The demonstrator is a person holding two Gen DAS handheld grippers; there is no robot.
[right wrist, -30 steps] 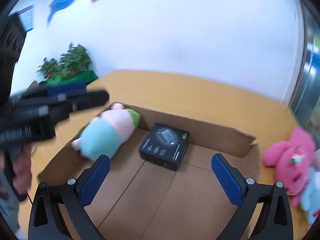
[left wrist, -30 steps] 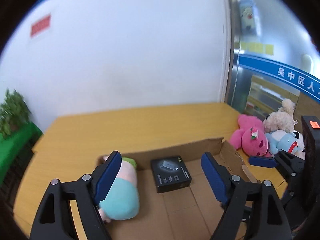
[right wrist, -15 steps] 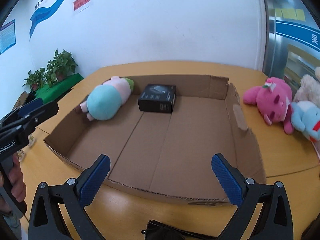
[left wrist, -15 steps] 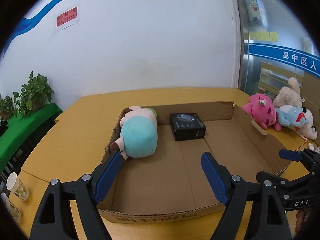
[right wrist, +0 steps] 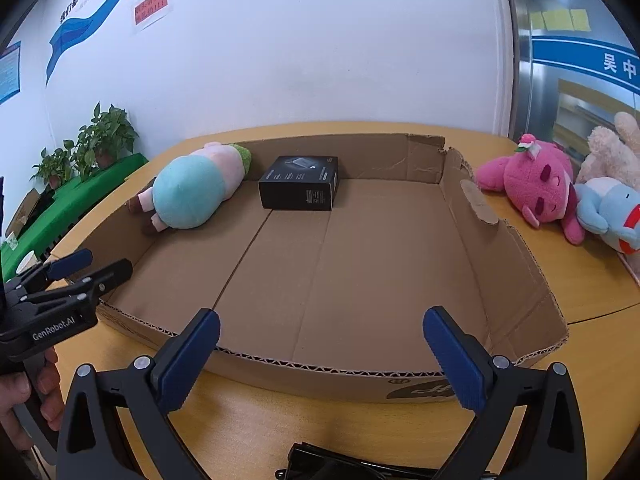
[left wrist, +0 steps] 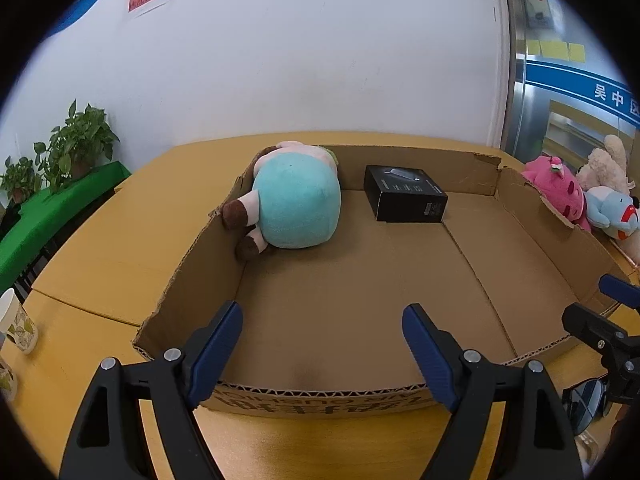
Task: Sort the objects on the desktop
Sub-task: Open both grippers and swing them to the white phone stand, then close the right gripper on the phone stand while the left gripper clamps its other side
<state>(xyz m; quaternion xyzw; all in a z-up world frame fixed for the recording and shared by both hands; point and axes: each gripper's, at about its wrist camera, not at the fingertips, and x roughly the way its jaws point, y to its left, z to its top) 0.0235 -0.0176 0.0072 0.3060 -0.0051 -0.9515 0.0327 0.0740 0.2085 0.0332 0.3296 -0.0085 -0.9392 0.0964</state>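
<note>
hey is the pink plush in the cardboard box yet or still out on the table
Out. The pink plush lies on the table outside the box's right wall, against the other plush toys.

Wooden table bears cardboard box; plush toys; paper cup

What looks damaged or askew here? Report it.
The cardboard box has ragged, torn wall edges, worst at the far right corner. Inside it, the teal plush lies on its side against the left wall. Otherwise nothing is spilled.
</note>
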